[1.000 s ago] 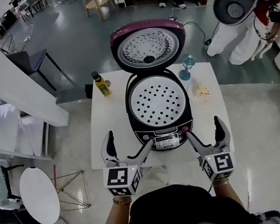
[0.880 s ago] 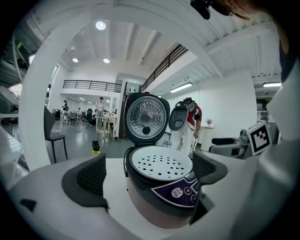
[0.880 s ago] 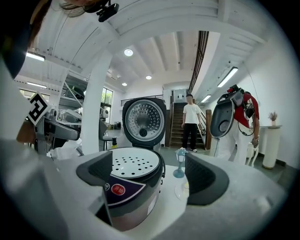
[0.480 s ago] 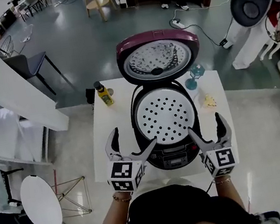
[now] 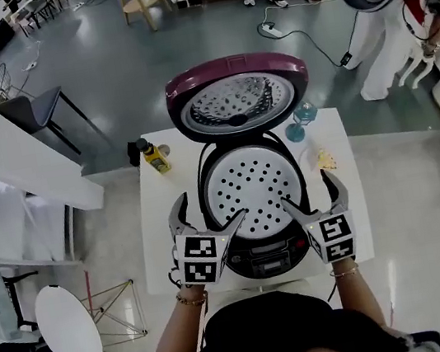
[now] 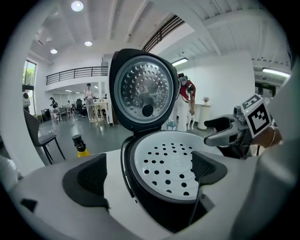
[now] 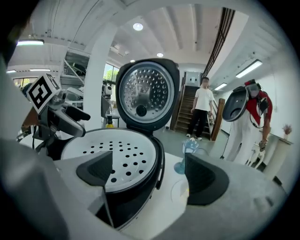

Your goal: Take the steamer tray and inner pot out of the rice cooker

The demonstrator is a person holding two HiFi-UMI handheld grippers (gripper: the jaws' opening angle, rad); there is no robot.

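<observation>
My left gripper (image 5: 208,213) is spread wide and grips nothing; my right gripper (image 5: 311,193) is the same. In the head view both sit at the near edge of the cooker (image 5: 273,255), which stands on the white table (image 5: 158,202) with its lid (image 5: 237,93) raised.

The tray (image 5: 250,178), white and perforated, lies seated in the cooker's mouth between the two grippers. Each gripper straddles the cooker's rim: the inner jaw is over the tray's near edge, the outer jaw is outside the cooker wall, above the table. Whether any jaw touches the tray or rim cannot be told.

The pot is hidden under the tray in all views. The markers' cubes cover my hands and part of the cooker's front panel in the head view.

The left gripper (image 6: 147,173) view shows the tray (image 6: 168,161) just beyond the right-hand pad, and the right gripper (image 6: 234,131) across it at the far side. It also shows a yellow bottle (image 6: 79,144) on the table beyond the left-hand pad, seen in the head view (image 5: 152,155) beside the lid.

The right gripper (image 7: 150,174) view shows the tray (image 7: 124,147) behind the left-hand pad, and a blue glass (image 7: 187,152) on the table between the pads, well beyond them. This glass (image 5: 301,118) stands right of the lid in the head view. Only this view shows a person (image 7: 202,110) by the stairs.
</observation>
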